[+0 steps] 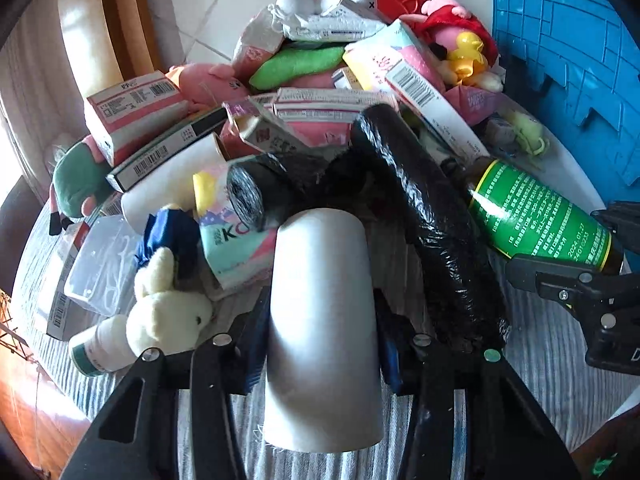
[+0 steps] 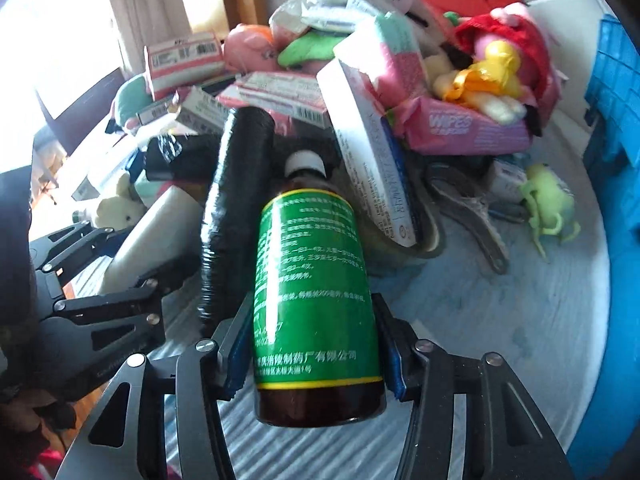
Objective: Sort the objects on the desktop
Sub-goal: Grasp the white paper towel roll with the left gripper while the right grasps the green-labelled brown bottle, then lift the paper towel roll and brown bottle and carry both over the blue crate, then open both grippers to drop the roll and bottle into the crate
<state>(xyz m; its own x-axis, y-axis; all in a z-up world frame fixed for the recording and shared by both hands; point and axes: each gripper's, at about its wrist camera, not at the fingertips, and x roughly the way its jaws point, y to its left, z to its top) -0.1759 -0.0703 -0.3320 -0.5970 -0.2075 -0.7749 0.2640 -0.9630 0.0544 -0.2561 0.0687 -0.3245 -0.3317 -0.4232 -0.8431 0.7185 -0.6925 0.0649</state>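
left gripper [image 1: 324,344] pinching the white tube [image 1: 320,320], right gripper [image 2: 316,352] clamped on the green-label bottle [image 2: 316,292], just beside the black roll [image 2: 236,208]: lift both straight, clear of it.

I read "WIPES" on the pink pack [image 2: 468,128], "KO" on the pastel tissue pack [image 1: 236,240] — and "2024.01.27" on the green-labelled bottle [image 1: 540,216].

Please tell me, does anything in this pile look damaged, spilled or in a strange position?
Nothing looks spilled. The brown bottle with the green label lies on its side between the right gripper pads, cap on. A white box leans tilted against the heap. The long black roll lies askew across other items, beside the white cylinder in the left gripper.
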